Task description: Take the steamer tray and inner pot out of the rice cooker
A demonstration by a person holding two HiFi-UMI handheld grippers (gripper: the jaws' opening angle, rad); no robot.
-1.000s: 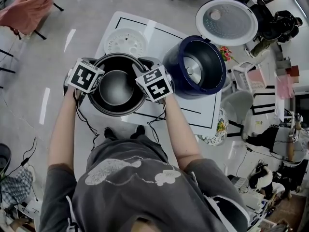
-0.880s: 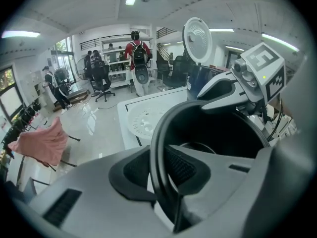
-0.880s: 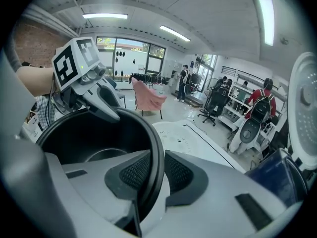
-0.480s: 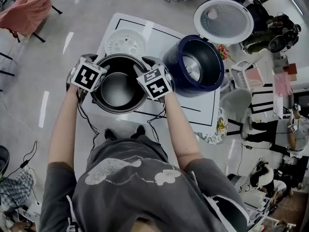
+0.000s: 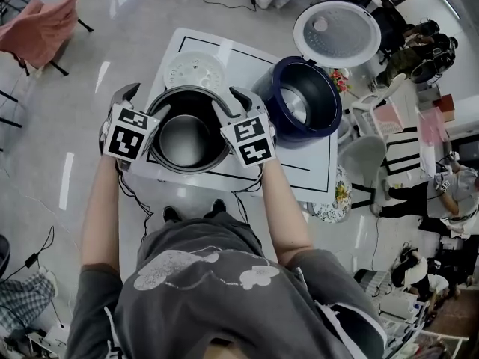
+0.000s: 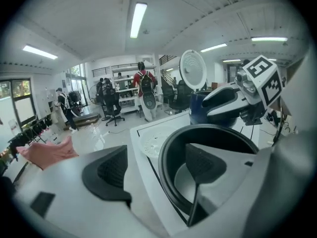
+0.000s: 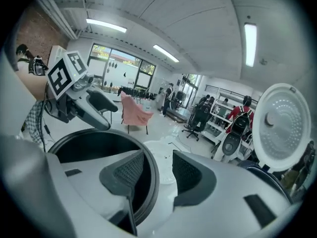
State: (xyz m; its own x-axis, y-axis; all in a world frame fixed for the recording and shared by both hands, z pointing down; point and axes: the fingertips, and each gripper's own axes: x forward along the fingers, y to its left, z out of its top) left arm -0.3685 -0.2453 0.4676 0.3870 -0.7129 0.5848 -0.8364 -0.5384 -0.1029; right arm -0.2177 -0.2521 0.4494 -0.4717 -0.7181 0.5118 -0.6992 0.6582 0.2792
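The pot (image 5: 183,137) is already out of the cooker (image 5: 333,107) and stands on the table (image 5: 243,51) close to its near edge, with the tray (image 5: 194,69) lying just beyond it, so from here the risk is in how you leave. Your left gripper (image 6: 157,165) is spread wide across the rim (image 6: 163,155), one finger (image 6: 203,162) inside the pot and the other outside, clamping nothing. Your right gripper (image 7: 158,175) straddles the opposite side the same way, but its gap is narrower and its inner finger (image 7: 124,175) sits near the wall. If you draw either hand back towards you or out sideways, an inner finger will likely hook the rim and drag or tip the pot, perhaps off the near edge or against the cooker just beside it. I'd lift straight up until both inner fingers are above the rim. Your arms (image 5: 97,200) reach forward and down, one on each side of the pot, marker cubes facing up, fingers pointing away from you.
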